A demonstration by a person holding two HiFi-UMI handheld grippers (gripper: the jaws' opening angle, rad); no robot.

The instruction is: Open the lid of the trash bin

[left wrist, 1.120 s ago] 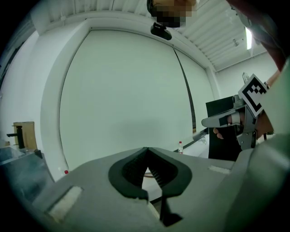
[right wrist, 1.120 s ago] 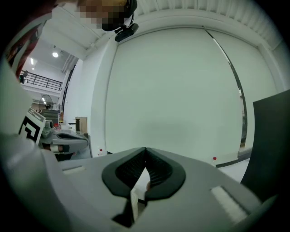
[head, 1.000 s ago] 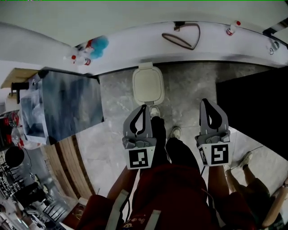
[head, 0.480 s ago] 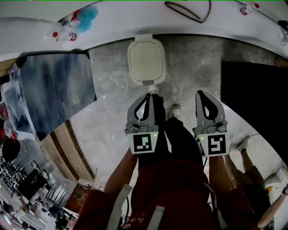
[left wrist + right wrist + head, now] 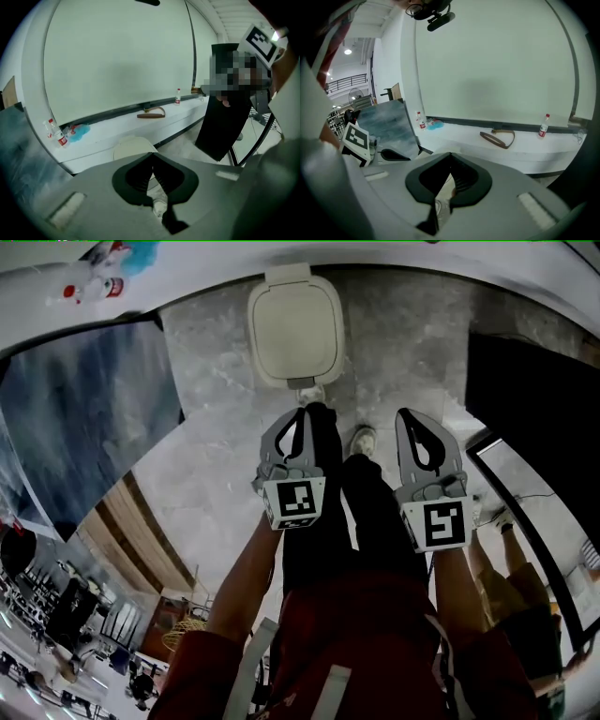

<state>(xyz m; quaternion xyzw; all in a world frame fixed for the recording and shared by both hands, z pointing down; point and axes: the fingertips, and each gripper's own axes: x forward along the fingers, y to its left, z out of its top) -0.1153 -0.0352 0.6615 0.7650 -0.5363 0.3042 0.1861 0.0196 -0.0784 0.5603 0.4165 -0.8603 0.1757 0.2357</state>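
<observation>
The trash bin point(image 5: 295, 329) stands on the stone floor by the white ledge, its cream lid down. My left gripper point(image 5: 301, 412) is shut and empty. It points at the floor just in front of the bin's near edge and does not touch it. My right gripper point(image 5: 411, 414) is also shut and empty, level with the left and off to the right of the bin. In the left gripper view the bin lid point(image 5: 132, 146) shows just beyond the left gripper's point(image 5: 152, 155) closed tips. In the right gripper view the right gripper point(image 5: 451, 155) has its tips together too.
A blue-grey panel point(image 5: 84, 418) leans at the left. A black panel point(image 5: 534, 399) stands at the right. The white ledge point(image 5: 108, 129) carries bottles point(image 5: 58, 136) and a brown strap point(image 5: 151, 112). My shoes point(image 5: 363, 439) stand just before the bin. Another person point(image 5: 525, 615) sits at the lower right.
Both grippers have come down toward the floor and tipped lower, staying shut. The bin has slid up the head view and looks larger, with the left gripper's tip closer to its near edge.
</observation>
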